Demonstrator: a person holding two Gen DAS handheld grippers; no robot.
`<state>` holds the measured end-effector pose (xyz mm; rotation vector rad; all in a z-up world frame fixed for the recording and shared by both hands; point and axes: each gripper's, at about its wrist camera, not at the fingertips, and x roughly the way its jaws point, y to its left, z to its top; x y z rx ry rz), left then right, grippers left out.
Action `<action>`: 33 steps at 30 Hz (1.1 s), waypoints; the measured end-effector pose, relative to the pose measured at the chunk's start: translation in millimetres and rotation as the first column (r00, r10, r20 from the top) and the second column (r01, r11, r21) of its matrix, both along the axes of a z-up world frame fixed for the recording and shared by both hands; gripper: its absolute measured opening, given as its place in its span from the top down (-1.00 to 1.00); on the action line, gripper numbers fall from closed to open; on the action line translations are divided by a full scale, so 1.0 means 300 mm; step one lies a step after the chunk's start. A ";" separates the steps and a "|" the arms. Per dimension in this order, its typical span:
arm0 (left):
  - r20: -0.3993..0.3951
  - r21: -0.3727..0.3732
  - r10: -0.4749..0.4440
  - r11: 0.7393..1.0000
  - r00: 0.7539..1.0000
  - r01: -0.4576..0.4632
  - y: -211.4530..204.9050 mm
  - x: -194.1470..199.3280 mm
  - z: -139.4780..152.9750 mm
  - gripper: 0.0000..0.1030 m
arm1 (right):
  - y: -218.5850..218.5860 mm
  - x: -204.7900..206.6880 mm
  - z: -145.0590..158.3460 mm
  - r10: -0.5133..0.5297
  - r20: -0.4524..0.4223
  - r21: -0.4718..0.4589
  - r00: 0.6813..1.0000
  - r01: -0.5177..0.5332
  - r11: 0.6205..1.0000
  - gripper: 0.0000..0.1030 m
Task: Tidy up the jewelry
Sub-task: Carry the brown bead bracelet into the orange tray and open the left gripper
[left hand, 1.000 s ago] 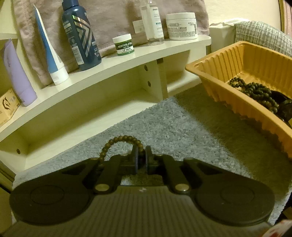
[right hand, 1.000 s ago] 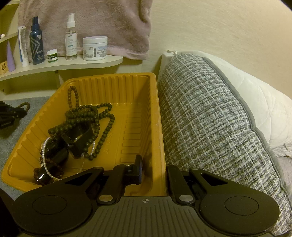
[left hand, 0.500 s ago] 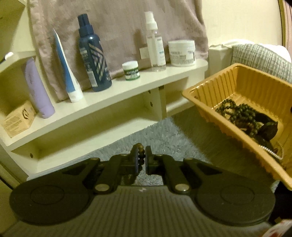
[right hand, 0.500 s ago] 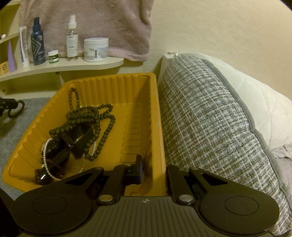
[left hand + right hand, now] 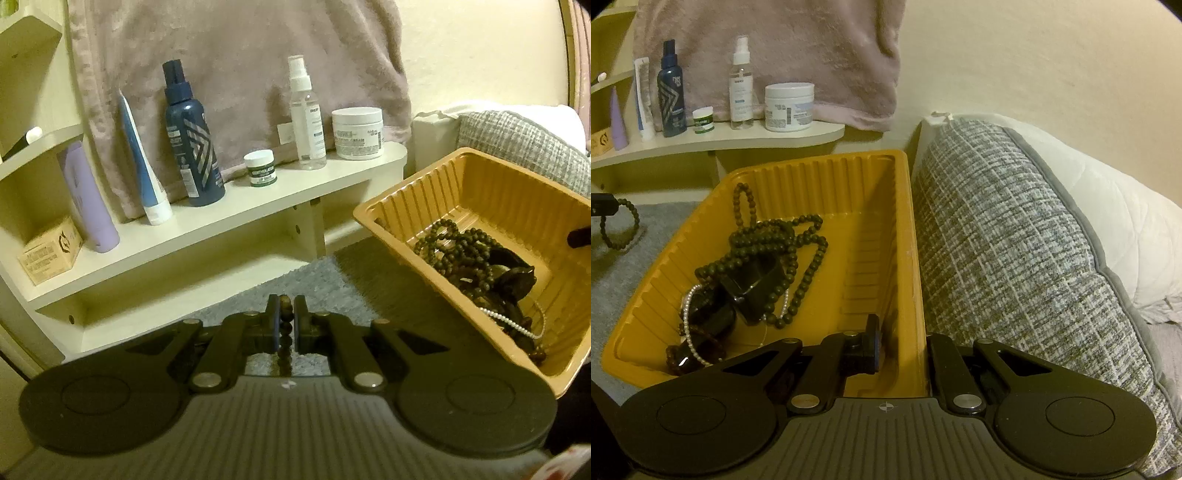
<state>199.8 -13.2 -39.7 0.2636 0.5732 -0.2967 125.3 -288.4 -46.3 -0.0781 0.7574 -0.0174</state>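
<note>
Black tongs (image 5: 284, 325) (silver pivot screws)

A grey shaggy carpet (image 5: 317, 284) carries the ribbed orange plastic tray (image 5: 886, 229). A cream curved wooden shelf (image 5: 236, 214) bears a lavender tube (image 5: 88, 206), dark blue bottle (image 5: 194, 147), clear spray bottle (image 5: 308, 122) and white jar (image 5: 357, 133).
</note>
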 end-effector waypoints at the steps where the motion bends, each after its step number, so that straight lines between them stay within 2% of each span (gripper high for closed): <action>1: 0.001 -0.001 -0.001 1.000 1.000 0.001 -0.001 -0.003 0.002 0.89 | 0.001 -0.001 0.001 0.000 0.000 0.000 1.000 0.000 1.000 0.85; 21: 0.028 -0.004 -0.035 0.999 0.999 0.035 -0.020 -0.021 0.046 0.89 | 0.006 -0.009 0.007 -0.001 0.000 0.002 1.000 0.001 1.000 0.85; 33: 0.059 -0.038 -0.153 0.987 0.986 0.155 -0.080 -0.033 0.138 0.89 | 0.007 -0.012 0.008 0.000 0.000 0.003 1.000 0.000 1.000 0.85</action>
